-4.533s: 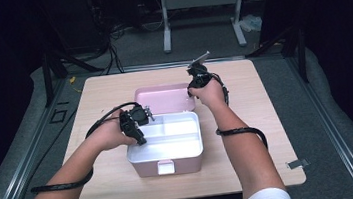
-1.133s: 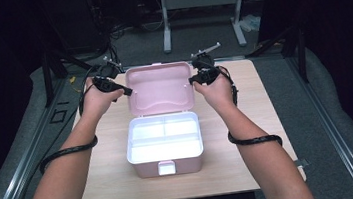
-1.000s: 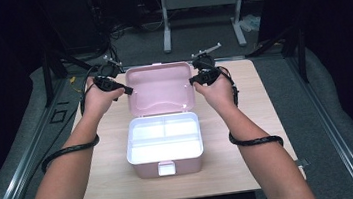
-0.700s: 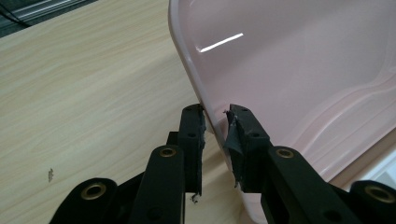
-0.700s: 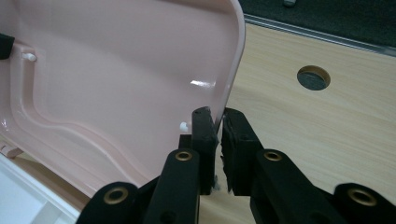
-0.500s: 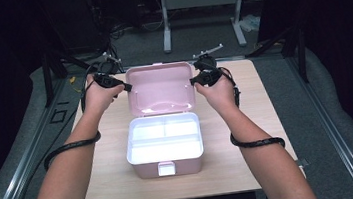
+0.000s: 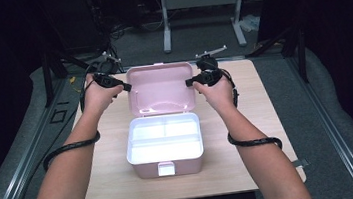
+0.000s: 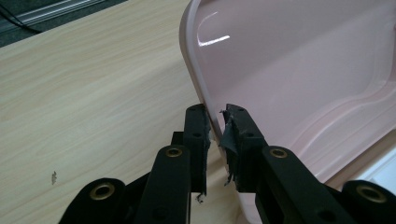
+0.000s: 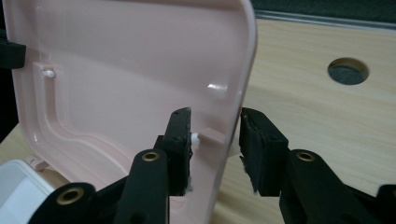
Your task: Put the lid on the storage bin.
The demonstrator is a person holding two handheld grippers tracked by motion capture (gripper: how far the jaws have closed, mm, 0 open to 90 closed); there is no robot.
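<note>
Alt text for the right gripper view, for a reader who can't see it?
The right gripper's black jaws straddle the side rim of the raised pink lid, with a gap at each pad. Behind lies the wooden table with a round hole.

No legible text or labels

light: bright tabletop — dark surround | glare: lid [image 8: 219, 37] | focus: soft

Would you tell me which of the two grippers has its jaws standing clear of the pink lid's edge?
The right gripper: a gap shows beside the lid rim. The left gripper has its pads close against the rim.
</note>
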